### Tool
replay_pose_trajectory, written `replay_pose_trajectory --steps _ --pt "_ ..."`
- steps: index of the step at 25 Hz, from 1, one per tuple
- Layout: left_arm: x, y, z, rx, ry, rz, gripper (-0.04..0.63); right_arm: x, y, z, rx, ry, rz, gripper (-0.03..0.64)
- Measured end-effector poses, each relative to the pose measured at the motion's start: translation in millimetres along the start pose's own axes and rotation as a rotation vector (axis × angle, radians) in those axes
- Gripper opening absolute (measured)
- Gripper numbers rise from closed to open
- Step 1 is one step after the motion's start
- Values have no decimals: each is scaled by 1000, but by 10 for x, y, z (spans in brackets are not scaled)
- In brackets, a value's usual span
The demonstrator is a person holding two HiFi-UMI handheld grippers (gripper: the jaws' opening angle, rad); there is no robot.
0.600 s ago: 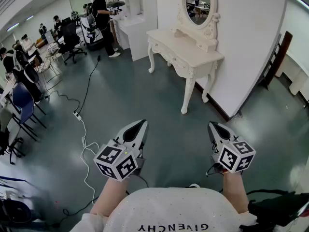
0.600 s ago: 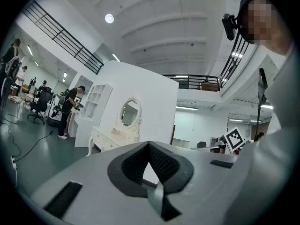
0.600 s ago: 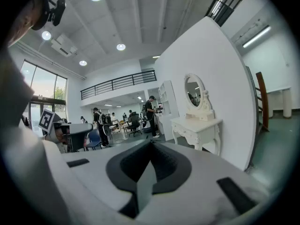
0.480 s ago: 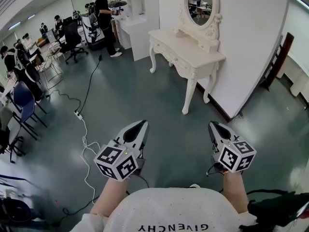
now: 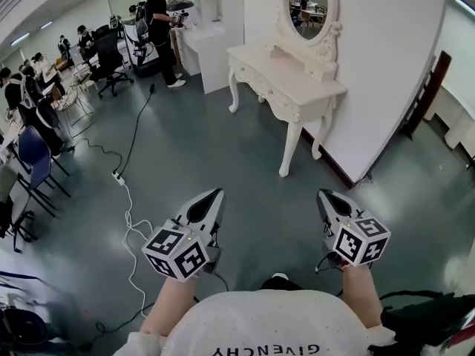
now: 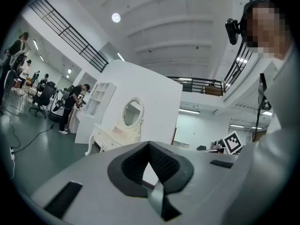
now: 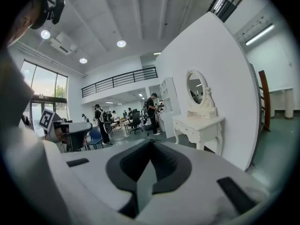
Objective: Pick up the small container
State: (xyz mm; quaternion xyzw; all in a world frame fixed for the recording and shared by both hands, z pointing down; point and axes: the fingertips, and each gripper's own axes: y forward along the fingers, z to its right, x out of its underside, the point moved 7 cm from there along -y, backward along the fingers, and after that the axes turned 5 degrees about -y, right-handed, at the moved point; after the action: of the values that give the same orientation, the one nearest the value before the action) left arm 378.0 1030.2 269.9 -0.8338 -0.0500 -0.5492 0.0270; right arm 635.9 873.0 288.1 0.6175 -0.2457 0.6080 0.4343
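Head view has us holding the left gripper (image 5: pixel 214 196) and right gripper (image 5: pixel 325 196) side by side above the grey-green floor (image 5: pixel 245 162), facing the ornate white dressing table (image 5: pixel 289 87); both jaw pairs are closed together on nothing, and we cannot tell where the small container is

A white dressing table (image 5: pixel 286 87) with an oval mirror (image 5: pixel 306 2) stands at one o'clock. A white power strip (image 5: pixel 117 176) lies at nine o'clock, and a person (image 5: pixel 158 21) stands at eleven.
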Motion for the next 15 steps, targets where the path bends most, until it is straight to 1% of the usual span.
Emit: replay_pose_trajectory --steps 4,8,12,15 --pt "33 157 -77 4 -30 -7 -2 -66 147 120 -4 18 14 5" --pt "50 464 -236 11 -76 -12 -2 -79 447 327 -35 30 8 5" --pt "-63 840 -415 5 -66 -4 0 -196 830 590 -48 21 14 5" --pt "-249 1143 -531 6 -51 9 0 -445 1119 780 -69 7 43 5"
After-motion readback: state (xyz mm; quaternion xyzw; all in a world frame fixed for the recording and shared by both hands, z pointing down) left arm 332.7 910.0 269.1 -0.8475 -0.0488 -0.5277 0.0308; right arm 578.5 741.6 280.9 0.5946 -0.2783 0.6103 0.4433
